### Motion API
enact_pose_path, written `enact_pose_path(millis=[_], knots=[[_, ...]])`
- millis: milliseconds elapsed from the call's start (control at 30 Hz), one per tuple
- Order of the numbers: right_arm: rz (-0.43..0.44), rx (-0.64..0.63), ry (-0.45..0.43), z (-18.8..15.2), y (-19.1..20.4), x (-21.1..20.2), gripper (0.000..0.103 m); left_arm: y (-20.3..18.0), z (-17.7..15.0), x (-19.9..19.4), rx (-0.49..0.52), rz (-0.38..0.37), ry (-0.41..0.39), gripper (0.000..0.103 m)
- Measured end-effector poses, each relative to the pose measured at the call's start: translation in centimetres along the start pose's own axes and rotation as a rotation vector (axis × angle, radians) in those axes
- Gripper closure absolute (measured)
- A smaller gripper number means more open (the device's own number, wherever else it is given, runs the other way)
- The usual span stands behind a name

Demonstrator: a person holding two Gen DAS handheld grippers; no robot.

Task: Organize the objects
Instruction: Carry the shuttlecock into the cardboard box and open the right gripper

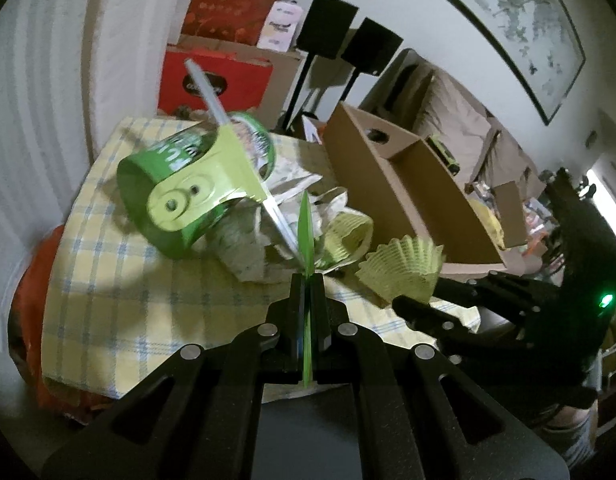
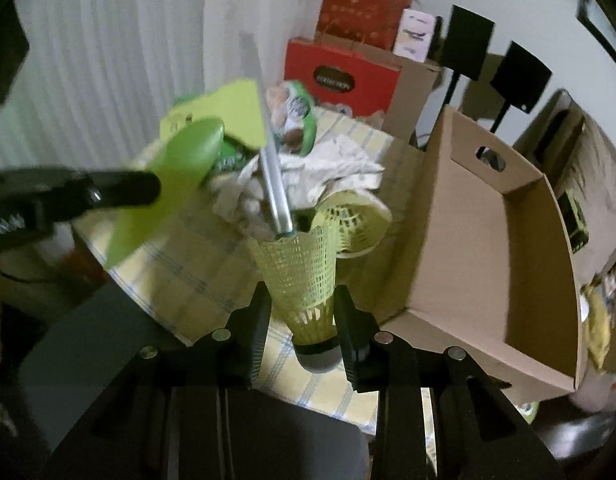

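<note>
My left gripper (image 1: 306, 280) is shut on a flat green plastic handle (image 1: 306, 224), which I see edge-on. From the right wrist view the handle (image 2: 179, 176) is a broad leaf shape joined to a lime head with a silver bar (image 2: 273, 184), held above the table by the left gripper (image 2: 149, 188). My right gripper (image 2: 301, 292) is shut on a yellow mesh shuttlecock (image 2: 303, 276), white cork toward the camera, lifted off the cloth. The same shuttlecock (image 1: 400, 268) shows in the right gripper (image 1: 418, 292). A second shuttlecock (image 2: 358, 224) lies on the table.
A round table with a yellow checked cloth (image 1: 107, 280) carries a green can (image 1: 163, 168) on its side and crumpled white paper (image 2: 328, 172). An open cardboard box (image 2: 488, 240) stands at its right edge. Red boxes (image 2: 344, 76) and black speakers (image 1: 328, 24) stand behind.
</note>
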State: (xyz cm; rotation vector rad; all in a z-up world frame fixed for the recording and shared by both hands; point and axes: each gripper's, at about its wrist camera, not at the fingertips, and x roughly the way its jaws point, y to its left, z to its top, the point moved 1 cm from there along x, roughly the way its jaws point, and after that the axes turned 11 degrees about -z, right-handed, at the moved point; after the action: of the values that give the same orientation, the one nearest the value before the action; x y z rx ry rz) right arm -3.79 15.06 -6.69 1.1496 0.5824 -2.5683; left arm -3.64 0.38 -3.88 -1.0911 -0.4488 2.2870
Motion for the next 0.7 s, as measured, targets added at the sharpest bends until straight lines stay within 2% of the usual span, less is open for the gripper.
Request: enact_pose_path(millis=[333, 700], knots=[[-0.028, 0.138, -0.058, 0.5, -5.1, -3.2, 0.071, -4.2, 2.0, 2.1, 0.051, -0.047, -0.001, 0.101], [-0.135, 0.312, -0.126, 0.0, -11.5, -5.4, 0.071, -9.6, 4.2, 4.6, 0.153, -0.009, -0.035, 0.101]])
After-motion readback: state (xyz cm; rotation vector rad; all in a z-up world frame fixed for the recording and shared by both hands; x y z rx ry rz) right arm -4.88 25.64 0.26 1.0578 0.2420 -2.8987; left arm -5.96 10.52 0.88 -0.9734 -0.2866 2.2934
